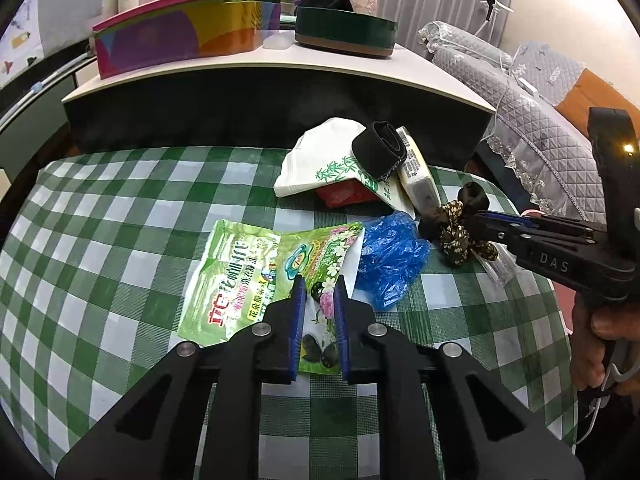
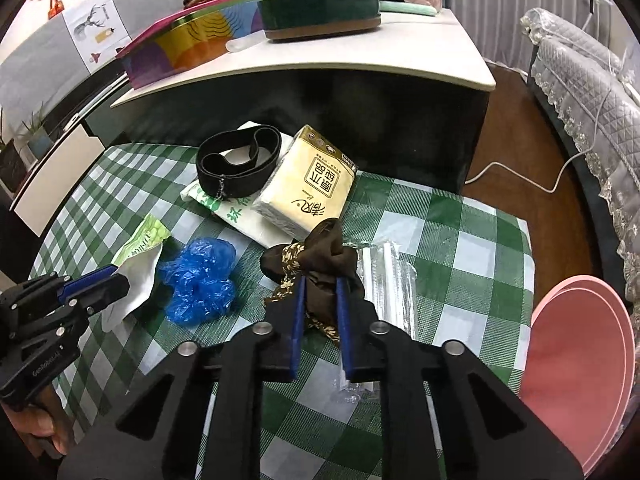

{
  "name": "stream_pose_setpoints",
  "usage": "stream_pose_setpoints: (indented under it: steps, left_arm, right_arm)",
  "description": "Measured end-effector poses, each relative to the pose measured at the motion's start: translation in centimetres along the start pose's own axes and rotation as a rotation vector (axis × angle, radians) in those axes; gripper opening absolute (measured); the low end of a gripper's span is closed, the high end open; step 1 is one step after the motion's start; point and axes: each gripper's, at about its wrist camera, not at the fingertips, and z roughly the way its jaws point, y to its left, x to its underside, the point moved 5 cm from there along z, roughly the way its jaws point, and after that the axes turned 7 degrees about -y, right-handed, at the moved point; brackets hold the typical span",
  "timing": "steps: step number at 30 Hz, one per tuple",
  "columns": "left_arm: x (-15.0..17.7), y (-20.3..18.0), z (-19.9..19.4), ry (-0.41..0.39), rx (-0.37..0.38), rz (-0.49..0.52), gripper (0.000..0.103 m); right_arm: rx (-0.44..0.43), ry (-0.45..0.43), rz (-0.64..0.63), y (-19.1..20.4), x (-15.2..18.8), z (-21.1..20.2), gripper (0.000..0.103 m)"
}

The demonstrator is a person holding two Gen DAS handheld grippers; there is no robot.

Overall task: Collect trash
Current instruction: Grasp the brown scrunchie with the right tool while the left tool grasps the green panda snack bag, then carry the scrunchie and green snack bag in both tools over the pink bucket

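A flat green detergent pouch (image 1: 256, 276) lies on the green checked tablecloth (image 1: 120, 240). My left gripper (image 1: 319, 284) sits over its right end, fingers a small gap apart around the pouch. A crumpled blue plastic bag (image 1: 390, 258) lies beside it, also in the right wrist view (image 2: 200, 276). My right gripper (image 2: 321, 284) is closed around a brown floral cloth scrunchie (image 2: 316, 264), which the left wrist view (image 1: 464, 232) also shows. A clear plastic wrapper (image 2: 390, 280) lies under it.
A tissue pack (image 2: 308, 184), a black band (image 2: 236, 160) and a white bamboo-print bag (image 1: 316, 164) lie at the table's back. Behind stands a white-topped cabinet (image 1: 280, 68) with tins. A pink disc (image 2: 576, 360) is at the right, a sofa (image 2: 592, 92) beyond.
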Motion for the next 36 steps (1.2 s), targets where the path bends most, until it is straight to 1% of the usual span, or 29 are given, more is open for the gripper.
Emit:
stream_pose_setpoints:
  steps: [6,13,20,25,32,36]
  left_arm:
    - [-0.3,-0.2,-0.6,-0.023,-0.014,0.019,0.008]
    - [-0.6,-1.0,-1.7,-0.059,-0.030,0.050,0.005]
    - [-1.2,-2.3,-3.4,-0.104,-0.033,0.071,0.003]
    - [-0.9,-3.3,-4.3,-0.112,-0.033,0.082,0.002]
    - [-0.8,-3.8,-6.1,-0.139,-0.037,0.086,0.002]
    - [-0.5,-3.9,-6.5,-0.133,-0.038,0.091,0.002]
  right_arm:
    - [-0.004,-0.058,0.000,0.1,-0.8,-2.2,0.013]
    - [0.005,-0.146,-0.005,0.1,-1.5,-5.7,0.013]
    - [0.032,-0.223,0.028,-1.5,-1.3,-9.8,0.013]
    - [0.054,-0.262,0.046,-2.7,-0.7,-12.7,0.013]
    - [0.081,-0.293,0.071,-4.2,0.3,-15.6,0.013]
    - [0.096,-0.319,0.097,-5.1,0.5,-17.2,0.013]
